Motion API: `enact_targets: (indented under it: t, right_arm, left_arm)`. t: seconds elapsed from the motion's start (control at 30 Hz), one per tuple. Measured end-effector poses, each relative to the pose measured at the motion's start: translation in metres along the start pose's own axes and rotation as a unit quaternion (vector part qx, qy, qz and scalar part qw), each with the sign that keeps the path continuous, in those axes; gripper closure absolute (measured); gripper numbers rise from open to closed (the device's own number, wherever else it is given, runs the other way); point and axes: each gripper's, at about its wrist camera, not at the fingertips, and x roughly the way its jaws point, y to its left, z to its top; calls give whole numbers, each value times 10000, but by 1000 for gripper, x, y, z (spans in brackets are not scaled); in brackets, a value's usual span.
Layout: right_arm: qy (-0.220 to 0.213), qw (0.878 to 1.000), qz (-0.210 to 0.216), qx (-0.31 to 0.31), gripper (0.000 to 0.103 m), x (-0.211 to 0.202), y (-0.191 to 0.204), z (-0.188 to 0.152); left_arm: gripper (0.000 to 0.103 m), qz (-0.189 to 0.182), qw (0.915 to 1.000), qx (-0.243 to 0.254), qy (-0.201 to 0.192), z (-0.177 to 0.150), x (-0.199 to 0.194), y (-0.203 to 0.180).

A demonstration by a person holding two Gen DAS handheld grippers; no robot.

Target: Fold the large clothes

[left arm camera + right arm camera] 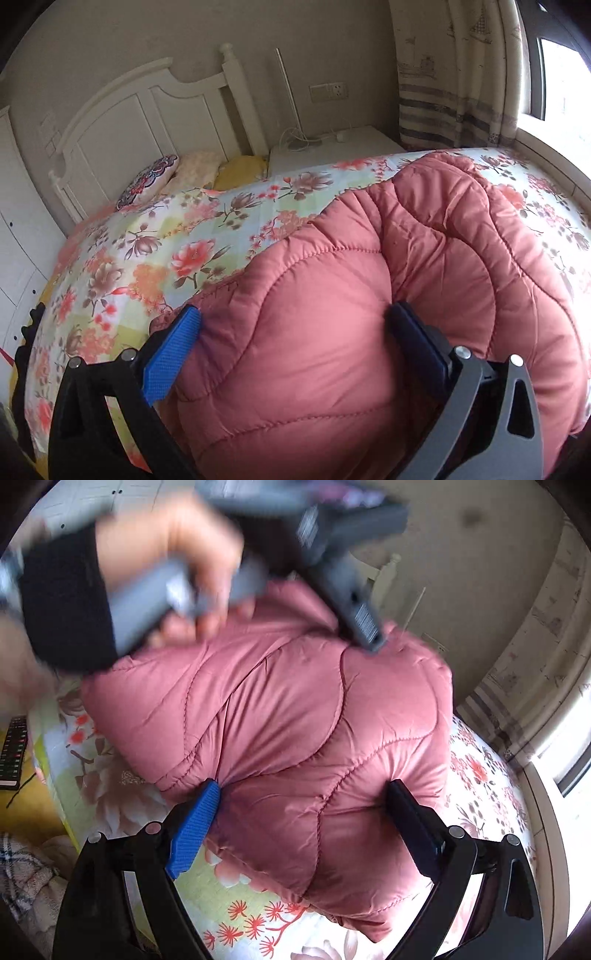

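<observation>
A puffy pink quilted jacket lies bundled on the floral bedspread. My left gripper is wide open, its blue pad and dark pad pressed against either side of a thick bulge of the jacket. In the right wrist view the same jacket fills the middle. My right gripper is also wide open, its fingers straddling the jacket's near fold. The left gripper's grey body and the hand holding it press on the jacket's far side, blurred.
A white headboard and pillows are at the bed's far end, with a white nightstand, a curtain and a window beyond. A remote control lies at the bed's left edge.
</observation>
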Motion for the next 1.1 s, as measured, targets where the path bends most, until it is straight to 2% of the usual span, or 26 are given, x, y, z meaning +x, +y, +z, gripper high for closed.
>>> enact_targets:
  t: [0.1, 0.13, 0.2, 0.23, 0.33, 0.4, 0.47, 0.57, 0.73, 0.77, 0.83, 0.87, 0.97, 1.1]
  right_arm:
    - [-160, 9988, 460, -79, 10, -12, -7, 2]
    - [-267, 9972, 701, -18, 11, -17, -14, 5]
    - [-616, 9901, 1233, 282, 22, -29, -35, 10]
    - [-795, 9856, 1386, 544, 22, -34, -54, 15]
    - [-1062, 9809, 1226, 1076, 24, -31, -102, 29]
    - [-1088, 9763, 1198, 1437, 32, -16, -136, 41]
    - [-972, 9695, 1281, 1850, 44, 12, -173, 56]
    - [-793, 9653, 1266, 2143, 53, 53, -201, 76]
    - [-304, 9732, 1114, 1987, 54, 122, -220, 107]
    - [-112, 9744, 1151, 1925, 54, 136, -219, 110]
    - [690, 9721, 1469, 1691, 54, 184, -206, 104]
    - [897, 9713, 1534, 1580, 54, 197, -201, 98]
    - [920, 9559, 1952, 1992, 54, 212, -211, 88]
    - [895, 9559, 1999, 1957, 53, 211, -211, 85]
  left_arm:
    - [2, 119, 9998, -61, -173, -7, -4, 5]
    - [2, 65, 9998, -91, -183, -8, -4, 7]
    - [2, -136, 9995, -240, -173, -9, -3, 14]
    - [2, -246, 9990, -333, -176, -9, -2, 18]
    - [2, -413, 9977, -494, -220, -12, -1, 23]
    - [2, -415, 9976, -498, -250, -12, -2, 22]
    - [2, -415, 9975, -503, -266, -13, -1, 24]
    - [2, -442, 9973, -526, -273, -14, -2, 24]
    - [2, -511, 9965, -587, -292, -15, -2, 27]
    - [2, -515, 9964, -606, -298, -15, -2, 27]
    - [2, -538, 9956, -716, -279, -16, -1, 31]
    - [2, -589, 9949, -776, -251, -16, 1, 33]
    - [2, -758, 9927, -925, -177, -17, 6, 39]
    - [2, -761, 9926, -927, -189, -17, 6, 39]
